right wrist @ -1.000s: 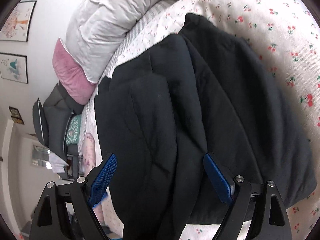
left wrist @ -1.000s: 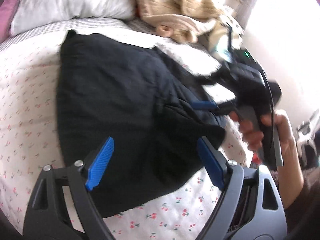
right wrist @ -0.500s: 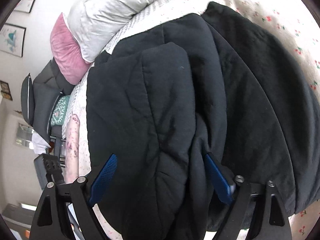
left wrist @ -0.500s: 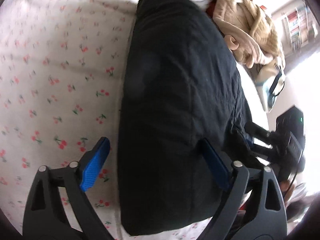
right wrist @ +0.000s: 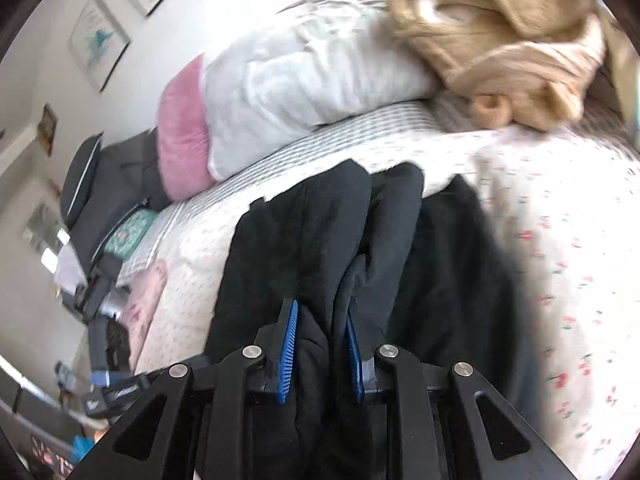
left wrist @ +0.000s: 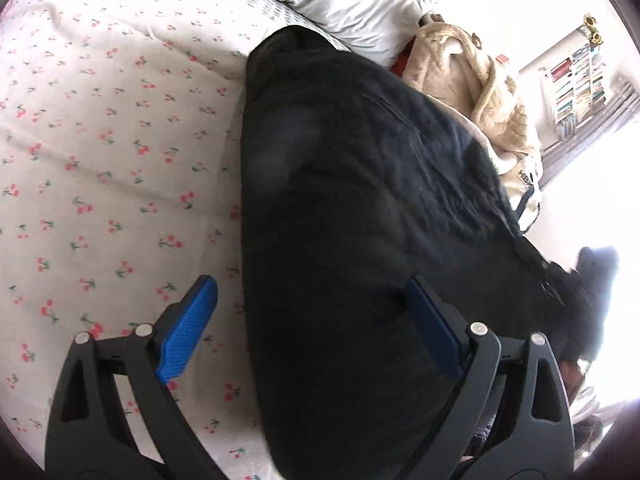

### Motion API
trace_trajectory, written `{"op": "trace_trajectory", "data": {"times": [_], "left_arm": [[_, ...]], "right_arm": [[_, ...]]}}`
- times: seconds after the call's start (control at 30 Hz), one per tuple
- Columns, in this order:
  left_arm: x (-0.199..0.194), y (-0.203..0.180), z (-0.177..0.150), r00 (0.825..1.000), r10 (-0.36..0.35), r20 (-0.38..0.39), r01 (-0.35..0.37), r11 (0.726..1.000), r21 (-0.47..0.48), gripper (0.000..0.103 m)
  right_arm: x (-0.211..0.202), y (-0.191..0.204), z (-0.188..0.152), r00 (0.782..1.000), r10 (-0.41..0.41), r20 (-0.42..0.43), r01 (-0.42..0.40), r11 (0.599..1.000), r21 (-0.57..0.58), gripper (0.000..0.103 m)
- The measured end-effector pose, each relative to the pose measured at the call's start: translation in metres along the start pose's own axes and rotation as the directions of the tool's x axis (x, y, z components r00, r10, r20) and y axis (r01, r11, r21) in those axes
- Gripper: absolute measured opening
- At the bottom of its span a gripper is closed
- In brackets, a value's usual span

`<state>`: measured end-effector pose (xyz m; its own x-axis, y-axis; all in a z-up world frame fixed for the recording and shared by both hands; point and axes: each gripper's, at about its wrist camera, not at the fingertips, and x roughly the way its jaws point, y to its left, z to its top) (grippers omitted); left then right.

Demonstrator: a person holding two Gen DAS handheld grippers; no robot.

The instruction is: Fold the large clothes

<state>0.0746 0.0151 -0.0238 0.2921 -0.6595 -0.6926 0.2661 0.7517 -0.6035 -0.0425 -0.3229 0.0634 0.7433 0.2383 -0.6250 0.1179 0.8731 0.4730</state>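
A large black padded garment [left wrist: 360, 208] lies lengthwise on the cherry-print bed sheet [left wrist: 100, 152]. My left gripper [left wrist: 310, 284] hangs open over its near left edge. One finger is above the sheet, the other above the fabric, and nothing is pinched. In the right wrist view the garment [right wrist: 304, 232] is bunched into thick folds. My right gripper [right wrist: 322, 306] has its jaws closing on a gathered ridge of that fabric, with the blue pads [right wrist: 289, 344] pressing into it. The gripped part is lifted off the sheet [right wrist: 560, 240].
A white pillow [right wrist: 312, 68] and a pink cushion [right wrist: 180, 132] lie at the head of the bed. Beside them is a heap of beige plush clothing [right wrist: 512, 36]. A dark bag [right wrist: 104, 184] sits past the bed's edge. A bookshelf [left wrist: 576, 76] stands by the bright window.
The right gripper went from wide open around the folds to pinching them and rose with the fabric. The left gripper rolled and moved to the garment's left edge, staying open.
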Motion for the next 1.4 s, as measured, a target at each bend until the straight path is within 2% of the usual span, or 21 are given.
{"op": "trace_trajectory", "data": {"times": [0.1, 0.2, 0.23, 0.3, 0.37, 0.43, 0.53, 0.63, 0.73, 0.8, 0.83, 0.9, 0.93, 1.0, 1.07, 1.17, 1.2, 1.27, 1.3, 1.33, 1.4], "left_arm": [[0.016, -0.004, -0.002, 0.999, -0.02, -0.042, 0.021, 1.0, 0.017, 0.094], [0.026, -0.005, -0.009, 0.996, -0.035, -0.08, 0.037, 0.999, 0.021, 0.094], [0.031, -0.006, -0.011, 0.994, -0.042, -0.096, 0.044, 0.999, 0.017, 0.094], [0.035, -0.009, -0.016, 0.996, -0.001, -0.087, 0.005, 0.999, 0.042, 0.094], [0.034, -0.01, -0.017, 0.996, 0.008, -0.084, -0.004, 0.999, 0.052, 0.094], [0.035, -0.011, -0.015, 0.996, 0.002, -0.092, 0.002, 0.999, 0.048, 0.094], [0.035, -0.011, -0.015, 0.996, 0.002, -0.092, 0.002, 0.999, 0.048, 0.094], [0.035, -0.011, -0.015, 0.996, 0.008, -0.09, -0.004, 0.999, 0.05, 0.094], [0.037, -0.013, -0.014, 0.996, 0.016, -0.09, -0.012, 0.999, 0.049, 0.094], [0.037, -0.015, -0.013, 0.996, 0.021, -0.089, -0.017, 0.999, 0.049, 0.094], [0.038, -0.015, -0.012, 0.996, 0.028, -0.088, -0.024, 0.999, 0.047, 0.094], [0.037, -0.015, -0.011, 0.996, 0.034, -0.083, -0.031, 0.999, 0.036, 0.094], [0.037, -0.015, -0.01, 0.996, 0.036, -0.077, -0.035, 0.999, 0.026, 0.094], [0.034, -0.018, -0.009, 0.997, 0.039, -0.063, -0.038, 0.999, 0.024, 0.094], [0.027, -0.024, -0.008, 1.0, 0.006, -0.031, -0.005, 1.0, 0.027, 0.094], [0.019, -0.038, -0.006, 1.0, 0.01, 0.016, -0.012, 0.996, 0.092, 0.094], [0.019, -0.042, -0.006, 1.0, 0.024, 0.018, -0.026, 0.993, 0.117, 0.095], [0.027, -0.045, -0.008, 0.999, 0.04, -0.008, -0.038, 0.986, 0.16, 0.096], [0.032, -0.044, -0.01, 0.999, 0.042, -0.026, -0.037, 0.986, 0.16, 0.096], [0.037, -0.043, -0.011, 0.998, 0.041, -0.049, -0.033, 0.988, 0.149, 0.098], [0.046, -0.037, -0.013, 0.996, 0.024, -0.082, -0.015, 0.994, 0.106, 0.101]], "right_arm": [[0.015, -0.037, -0.004, 0.998, -0.032, -0.046, 0.036, 0.995, 0.092, 0.022], [0.039, -0.065, -0.017, 0.991, -0.025, -0.13, 0.046, 0.986, 0.158, 0.026], [0.043, -0.073, -0.022, 0.988, -0.017, -0.152, 0.044, 0.983, 0.177, 0.033], [0.046, -0.086, -0.029, 0.981, 0.017, -0.191, 0.032, 0.968, 0.25, 0.042], [0.045, -0.093, -0.028, 0.971, 0.079, -0.227, 0.002, 0.941, 0.339, 0.063], [0.032, -0.101, -0.03, 0.967, 0.163, -0.195, -0.07, 0.908, 0.413, 0.069], [0.021, -0.109, -0.034, 0.962, 0.205, -0.182, -0.098, 0.878, 0.469, 0.071], [0.019, -0.112, -0.045, 0.946, 0.228, -0.231, -0.085, 0.861, 0.502, 0.071], [0.025, -0.1, -0.055, 0.925, 0.248, -0.287, -0.079, 0.865, 0.495, 0.071], [0.032, -0.085, -0.055, 0.916, 0.27, -0.298, -0.119, 0.89, 0.441, 0.062], [0.036, -0.073, -0.052, 0.926, 0.241, -0.29, -0.125, 0.922, 0.368, 0.045], [0.042, -0.054, -0.046, 0.95, 0.113, -0.292, -0.047, 0.973, 0.225, 0.035], [0.041, -0.044, -0.041, 0.957, 0.087, -0.276, -0.035, 0.981, 0.189, 0.032], [0.018, -0.031, -0.027, 0.978, 0.104, -0.18, -0.077, 0.986, 0.149, 0.029], [-0.009, -0.028, -0.017, 0.987, 0.126, -0.1, -0.113, 0.985, 0.134, 0.029], [-0.038, -0.039, -0.013, 0.997, 0.063, -0.035, -0.059, 0.991, 0.122, 0.029], [-0.039, -0.049, -0.016, 0.998, 0.041, -0.05, -0.033, 0.988, 0.15, 0.029], [-0.026, -0.074, -0.028, 0.989, -0.021, -0.149, 0.052, 0.976, 0.209, 0.031], [-0.011, -0.086, -0.039, 0.97, -0.068, -0.232, 0.12, 0.968, 0.219, 0.034], [0.0, -0.092, -0.046, 0.956, -0.095, -0.278, 0.158, 0.964, 0.215, 0.038], [0.008, -0.094, -0.053, 0.946, -0.119, -0.303, 0.183, 0.964, 0.193, 0.043]]}}
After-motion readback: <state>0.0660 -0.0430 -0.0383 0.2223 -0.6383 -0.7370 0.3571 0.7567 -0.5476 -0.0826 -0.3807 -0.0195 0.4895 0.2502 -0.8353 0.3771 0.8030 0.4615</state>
